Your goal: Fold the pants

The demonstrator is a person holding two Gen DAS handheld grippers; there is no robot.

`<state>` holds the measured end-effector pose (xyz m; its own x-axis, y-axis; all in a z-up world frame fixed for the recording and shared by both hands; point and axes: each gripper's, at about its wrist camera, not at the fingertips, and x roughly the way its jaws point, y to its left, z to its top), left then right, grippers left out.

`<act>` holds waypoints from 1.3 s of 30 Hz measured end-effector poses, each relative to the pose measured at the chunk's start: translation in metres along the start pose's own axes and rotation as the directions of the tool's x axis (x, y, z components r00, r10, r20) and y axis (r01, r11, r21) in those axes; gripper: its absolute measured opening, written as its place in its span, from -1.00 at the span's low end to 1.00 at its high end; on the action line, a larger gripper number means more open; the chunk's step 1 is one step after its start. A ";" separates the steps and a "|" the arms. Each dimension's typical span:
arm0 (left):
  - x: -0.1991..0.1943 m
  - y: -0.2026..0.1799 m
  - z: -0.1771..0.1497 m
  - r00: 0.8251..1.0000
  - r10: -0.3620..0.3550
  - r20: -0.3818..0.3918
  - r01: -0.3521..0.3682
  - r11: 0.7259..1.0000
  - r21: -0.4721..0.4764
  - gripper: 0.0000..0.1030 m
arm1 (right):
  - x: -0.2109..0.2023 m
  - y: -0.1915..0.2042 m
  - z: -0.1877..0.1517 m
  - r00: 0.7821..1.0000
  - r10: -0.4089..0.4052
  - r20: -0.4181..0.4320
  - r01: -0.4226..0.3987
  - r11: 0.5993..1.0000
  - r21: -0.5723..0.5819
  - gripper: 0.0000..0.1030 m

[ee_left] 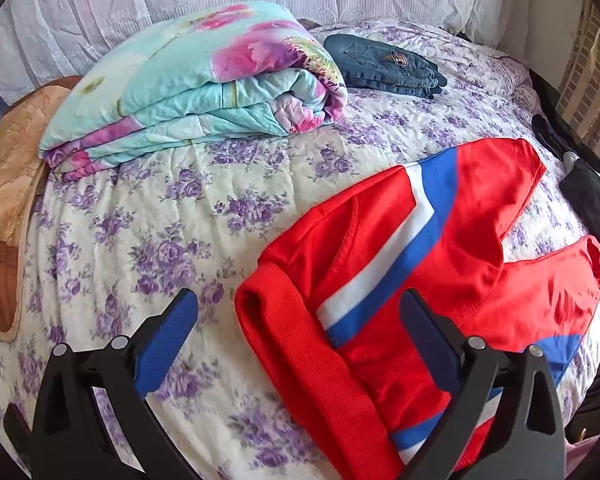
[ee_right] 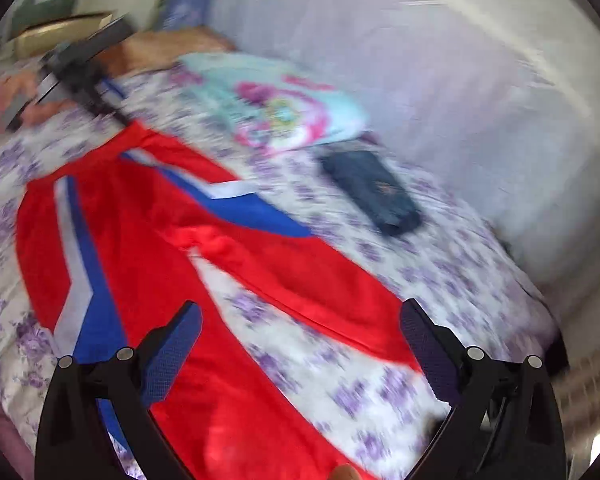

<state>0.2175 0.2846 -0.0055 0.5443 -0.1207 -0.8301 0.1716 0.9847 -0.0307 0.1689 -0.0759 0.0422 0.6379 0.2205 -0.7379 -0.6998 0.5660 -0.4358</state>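
both your claws are spread wide and gripping nothing: your left gripper (ee_left: 300, 320) hangs over the waistband of the red pants (ee_left: 440, 240), your right gripper (ee_right: 300, 328) over the two splayed legs. the pants lie flat on the flowered bedspread (ee_left: 140, 240). pinch only the top layer, and i'd expect the fold to drag crooked; the right view is blurred, so aim may slip.
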 end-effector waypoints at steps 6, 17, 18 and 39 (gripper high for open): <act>0.024 0.024 0.013 0.994 -0.101 -0.039 0.101 0.995 -0.001 0.91 | 0.079 -0.044 0.060 0.947 0.310 -0.084 -0.297 0.945 0.138 0.93; 0.068 0.054 0.028 0.940 -0.287 -0.184 0.295 0.955 0.016 0.43 | 0.201 -0.067 0.111 0.865 0.469 -0.177 -0.475 0.880 0.011 0.43; 0.071 0.054 0.029 0.936 -0.292 -0.196 0.303 0.952 0.031 0.43 | 0.209 -0.067 0.114 0.860 0.476 -0.183 -0.485 0.874 -0.005 0.42; 0.096 0.034 0.044 0.818 -0.463 -0.341 0.520 0.848 0.098 -0.67 | 0.237 -0.060 0.118 0.750 0.586 -0.307 -0.636 0.767 -0.091 -0.89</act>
<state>0.3116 0.3013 -0.0622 0.0859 -0.5114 -0.8550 0.5089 0.7603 -0.4037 0.4001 0.0365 -0.0462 -0.0298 0.2531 -0.9670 -0.9711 0.2217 0.0880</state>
